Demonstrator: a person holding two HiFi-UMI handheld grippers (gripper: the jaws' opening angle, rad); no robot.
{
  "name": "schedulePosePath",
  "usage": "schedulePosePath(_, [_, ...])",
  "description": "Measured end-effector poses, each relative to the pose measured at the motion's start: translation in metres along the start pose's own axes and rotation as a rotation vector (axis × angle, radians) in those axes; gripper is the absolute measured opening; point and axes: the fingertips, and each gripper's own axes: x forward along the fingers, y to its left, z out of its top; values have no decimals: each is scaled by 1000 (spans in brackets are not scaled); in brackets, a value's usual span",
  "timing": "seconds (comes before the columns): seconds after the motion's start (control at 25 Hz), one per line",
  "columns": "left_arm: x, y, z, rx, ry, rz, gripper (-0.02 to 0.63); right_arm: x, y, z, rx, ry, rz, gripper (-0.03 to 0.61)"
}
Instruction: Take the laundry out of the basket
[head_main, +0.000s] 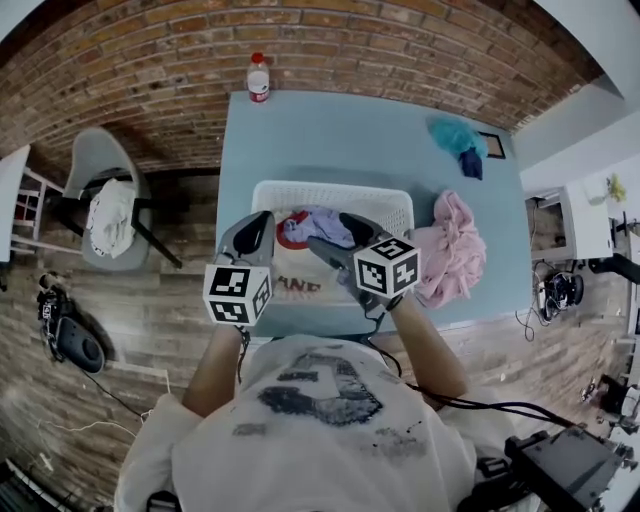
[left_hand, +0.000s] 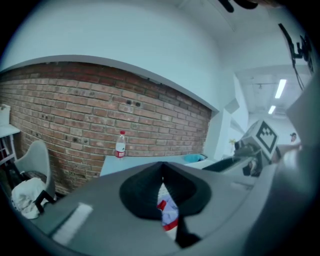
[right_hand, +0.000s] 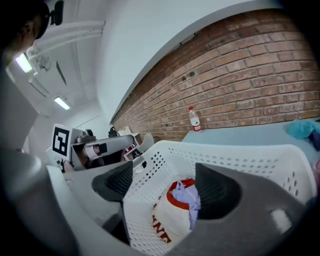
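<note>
A white slotted laundry basket (head_main: 330, 192) stands on the light blue table (head_main: 340, 130) near its front edge. Inside lies a white garment with a red collar and red letters, with a lavender cloth (head_main: 318, 226) on top of it. My left gripper (head_main: 254, 234) is shut and empty, hovering at the basket's near left corner; the laundry (left_hand: 168, 213) shows just below its tips. My right gripper (head_main: 338, 238) stands open over the basket's near side. In the right gripper view its jaws (right_hand: 165, 186) frame the basket wall (right_hand: 145, 200) and the laundry (right_hand: 180, 205), gripping nothing.
A pink garment (head_main: 452, 250) lies heaped on the table right of the basket. A teal cloth (head_main: 456, 135) sits at the far right corner, a red-capped bottle (head_main: 258, 78) at the far left edge by the brick wall. A grey chair (head_main: 105, 205) holding white cloth stands to the left.
</note>
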Motion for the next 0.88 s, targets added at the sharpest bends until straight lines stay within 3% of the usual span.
schedulePosePath(0.12, [3,4,0,6,3,5,-9,11,-6,-6,-6,43,20,435])
schedulePosePath(0.24, [4,8,1,13,5,9,-8,20,-16,-9,-25,69,17,448])
schedulePosePath(0.64, [15,21,5,-1,5,11,-9,69,-32,-66,-376,389,72,448])
schedulePosePath(0.88, [21,29,3,-36,19,-5,-9,91,-33,-104,-434,532,156,475])
